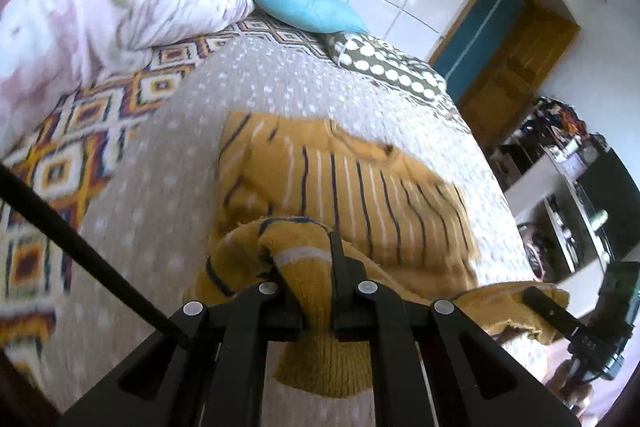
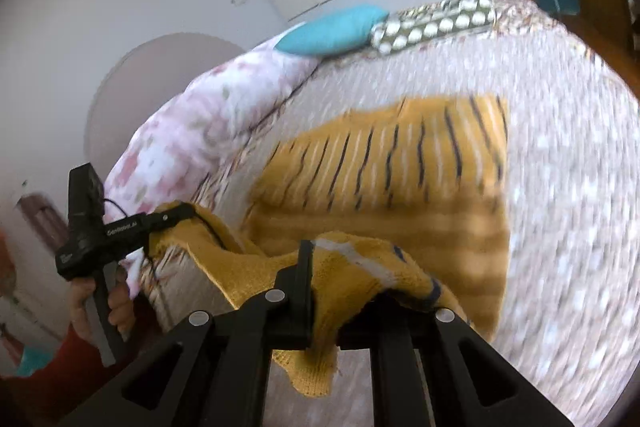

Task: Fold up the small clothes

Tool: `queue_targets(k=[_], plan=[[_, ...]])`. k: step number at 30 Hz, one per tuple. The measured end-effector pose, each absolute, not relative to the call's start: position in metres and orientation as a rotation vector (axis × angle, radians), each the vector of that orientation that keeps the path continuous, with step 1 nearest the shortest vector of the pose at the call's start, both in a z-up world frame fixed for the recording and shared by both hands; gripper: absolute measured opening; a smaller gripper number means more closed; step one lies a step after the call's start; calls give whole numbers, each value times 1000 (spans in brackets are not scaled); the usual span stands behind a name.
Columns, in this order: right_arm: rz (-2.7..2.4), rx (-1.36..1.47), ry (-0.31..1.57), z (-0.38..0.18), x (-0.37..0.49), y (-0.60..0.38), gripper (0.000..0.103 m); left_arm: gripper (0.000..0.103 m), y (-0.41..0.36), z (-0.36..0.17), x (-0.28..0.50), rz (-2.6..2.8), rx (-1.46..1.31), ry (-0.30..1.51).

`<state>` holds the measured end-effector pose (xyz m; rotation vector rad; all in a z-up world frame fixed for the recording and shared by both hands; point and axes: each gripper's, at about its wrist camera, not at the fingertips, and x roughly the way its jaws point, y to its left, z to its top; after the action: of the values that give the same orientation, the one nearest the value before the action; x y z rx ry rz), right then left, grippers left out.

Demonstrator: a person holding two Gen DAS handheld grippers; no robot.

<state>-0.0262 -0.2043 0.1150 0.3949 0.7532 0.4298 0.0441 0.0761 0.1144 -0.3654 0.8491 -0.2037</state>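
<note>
Two grippers share one garment: our left gripper (image 1: 308,259) is clamped narrow on one corner of the mustard striped sweater (image 1: 352,183), and our right gripper (image 2: 340,283) pinches the neighbouring corner of the same near edge, so that edge hangs lifted between us while the sweater's far half lies flat on the bed (image 1: 168,195). We judge the fold as begun but unfinished: the raised edge has yet to be carried over and laid down, and further folds may follow. Left of the sweater sits a floral duvet (image 1: 100,11), with a patterned blanket (image 1: 60,163) showing under the dotted cover; beyond the sweater lie a blue pillow (image 1: 304,3) and a polka-dot pillow (image 1: 384,63); right of it stand a wooden door (image 1: 516,67) and cluttered shelves (image 1: 560,179)
</note>
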Motion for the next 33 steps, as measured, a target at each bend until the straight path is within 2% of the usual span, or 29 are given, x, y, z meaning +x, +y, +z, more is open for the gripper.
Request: queue_targets(k=[5, 13, 17, 19, 20, 22, 23, 25, 26, 30, 33], plan=[[363, 441, 763, 116, 41, -209, 8, 8, 77, 101, 114, -153, -409, 911], [302, 450, 843, 81, 128, -222, 9, 10, 70, 66, 194, -102, -379, 1006], [271, 529, 903, 53, 165, -239, 22, 13, 78, 45, 227, -111, -480, 1040], [276, 585, 931, 41, 184, -248, 28, 24, 84, 36, 237, -133, -564, 1053], [277, 614, 937, 36, 191, -253, 33, 28, 88, 32, 242, -153, -629, 1053], [281, 688, 943, 25, 203, -263, 43, 43, 97, 25, 246, -175, -713, 1039], [288, 732, 942, 21, 208, -268, 51, 46, 103, 22, 248, -184, -766, 1026], [280, 826, 930, 11, 214, -279, 59, 60, 113, 21, 249, -170, -805, 997], [267, 863, 919, 9, 215, -284, 62, 61, 119, 20, 250, -159, -822, 980], [257, 987, 899, 1, 221, -302, 62, 63, 136, 21, 249, -116, -820, 984], [238, 954, 886, 10, 216, -308, 62, 65, 143, 28, 241, -94, -768, 986]])
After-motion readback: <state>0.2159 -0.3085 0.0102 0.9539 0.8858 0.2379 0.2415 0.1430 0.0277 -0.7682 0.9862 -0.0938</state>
